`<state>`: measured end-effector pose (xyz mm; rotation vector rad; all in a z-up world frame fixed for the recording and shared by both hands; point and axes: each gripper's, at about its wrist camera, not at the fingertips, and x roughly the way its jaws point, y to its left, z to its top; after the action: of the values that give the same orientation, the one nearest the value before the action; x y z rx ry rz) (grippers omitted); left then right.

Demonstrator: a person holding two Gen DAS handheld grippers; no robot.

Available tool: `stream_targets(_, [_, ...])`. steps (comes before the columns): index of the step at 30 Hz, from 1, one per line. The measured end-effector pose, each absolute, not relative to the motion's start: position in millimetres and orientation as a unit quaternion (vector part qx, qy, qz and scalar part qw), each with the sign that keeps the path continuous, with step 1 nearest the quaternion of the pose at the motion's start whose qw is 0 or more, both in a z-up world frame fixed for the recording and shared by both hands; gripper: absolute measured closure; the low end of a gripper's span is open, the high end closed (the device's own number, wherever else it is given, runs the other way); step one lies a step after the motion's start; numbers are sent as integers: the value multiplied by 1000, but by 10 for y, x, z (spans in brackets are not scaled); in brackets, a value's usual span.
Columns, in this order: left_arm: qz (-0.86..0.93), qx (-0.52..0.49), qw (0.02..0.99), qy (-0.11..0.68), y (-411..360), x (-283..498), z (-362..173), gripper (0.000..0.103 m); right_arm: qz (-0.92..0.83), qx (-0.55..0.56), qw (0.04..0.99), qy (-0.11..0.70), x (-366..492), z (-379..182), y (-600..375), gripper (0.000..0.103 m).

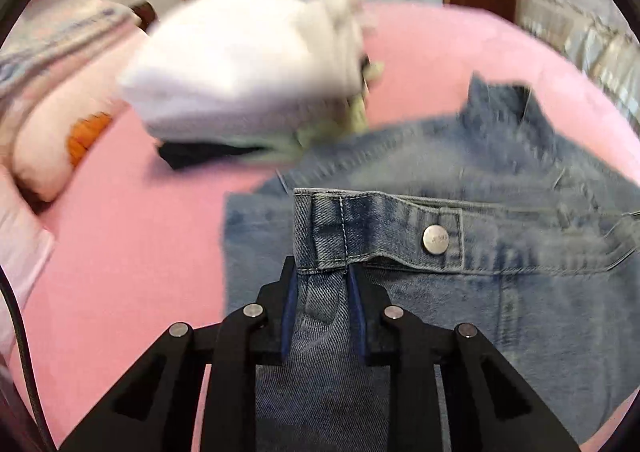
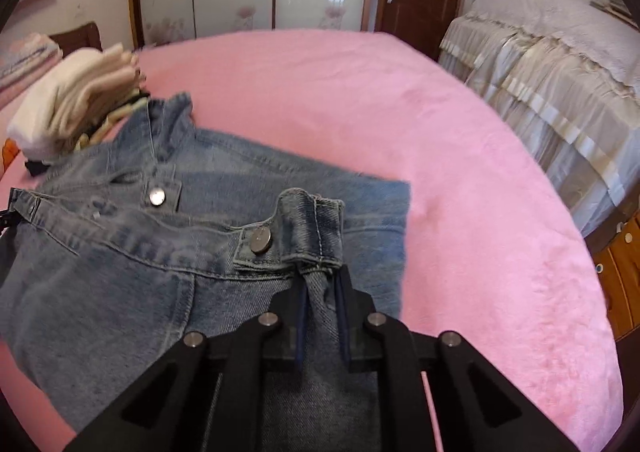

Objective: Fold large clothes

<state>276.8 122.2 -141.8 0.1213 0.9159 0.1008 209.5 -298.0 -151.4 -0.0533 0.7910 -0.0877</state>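
Two grippers, left gripper (image 1: pixel 322 272) and right gripper (image 2: pixel 322 272), each pinch one cuffed corner of a single denim garment (image 2: pixel 120 272) with three visible metal buttons, spread across one pink bed (image 2: pixel 460 171) beside one stack of folded clothes (image 2: pixel 76 99).

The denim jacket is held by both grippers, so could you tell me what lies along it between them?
In the right wrist view, the denim jacket's hem band with two metal snap buttons runs between the right gripper and left gripper.
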Motion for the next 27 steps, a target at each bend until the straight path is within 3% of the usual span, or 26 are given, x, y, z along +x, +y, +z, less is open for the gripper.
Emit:
stream_targets(7, [94, 66, 932, 344, 1182, 2684, -865, 81, -47, -35, 950, 307, 2177, -1020, -2896, 92])
stream_targets(12, [135, 38, 933, 330, 1292, 2936, -701, 81, -57, -23, 962, 268, 2540, -802, -2857, 92])
stream_targets(16, [154, 17, 922, 354, 1364, 3286, -940, 81, -64, -16, 958, 278, 2976, -954, -2800, 92])
stream_targets(27, [185, 27, 884, 428, 1310, 3962, -1925, 81, -108, -9, 914, 390, 3742, -2021, -2730, 91])
